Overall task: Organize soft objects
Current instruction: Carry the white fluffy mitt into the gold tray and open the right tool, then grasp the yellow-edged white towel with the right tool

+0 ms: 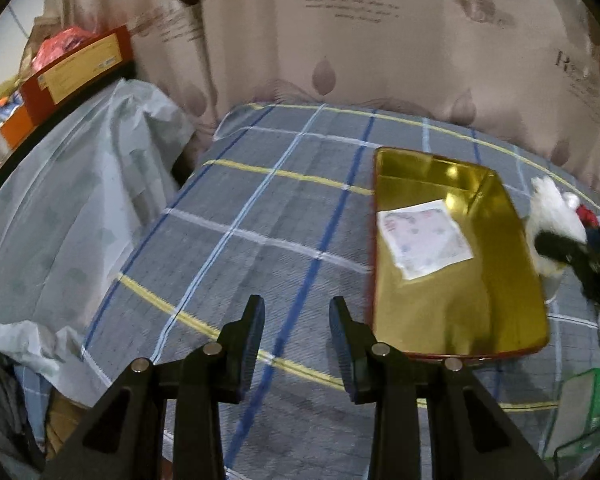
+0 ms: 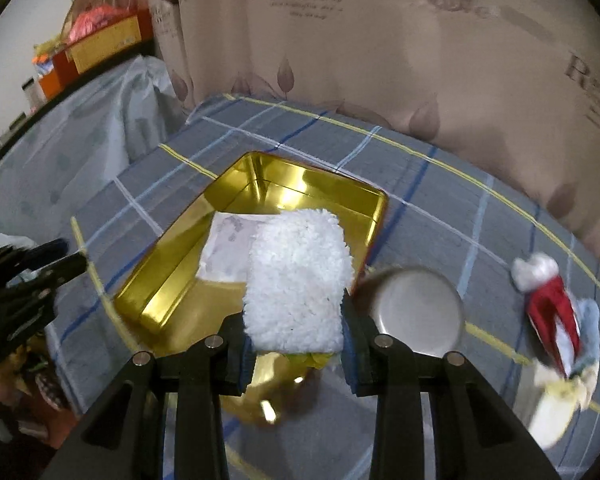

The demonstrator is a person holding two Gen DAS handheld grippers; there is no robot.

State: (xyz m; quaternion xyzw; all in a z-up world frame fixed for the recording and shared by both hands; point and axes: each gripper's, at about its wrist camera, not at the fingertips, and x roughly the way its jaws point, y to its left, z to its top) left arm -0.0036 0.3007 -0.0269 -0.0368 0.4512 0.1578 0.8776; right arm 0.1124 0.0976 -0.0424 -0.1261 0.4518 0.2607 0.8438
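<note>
Right wrist view: your right gripper point(image 2: 296, 344) has its fingers clamped on a white fluffy cloth point(image 2: 298, 280), which stands up between the pads and hangs over the near end of the open gold tin point(image 2: 172, 280). Just right of the cloth a round metal lid point(image 2: 418, 312) shows, blurred, close beside the right finger. Inside the tin, behind the cloth, a folded patterned sheet point(image 2: 228, 252) lies on the gold floor. Farther right, well apart from the tin, a red and white soft toy point(image 2: 552, 304) lies on the grey plaid bedcover point(image 2: 440, 220). At the left edge your other gripper shows as a dark shape beside the tin.

From the left wrist camera, your left gripper point(image 1: 296, 340) holds its fingers apart with nothing between them, above the bedcover just left of the tin's near corner. The tin's red outer rim shows along its near edge, and the sheet lies flat in its middle. Beyond the tin's right side the white cloth appears, held in your right gripper. Behind the bed hangs a beige curtain point(image 1: 340, 60) printed with leaves; at far left, orange and red boxes point(image 1: 72, 68) are stacked on a dark ledge.
</note>
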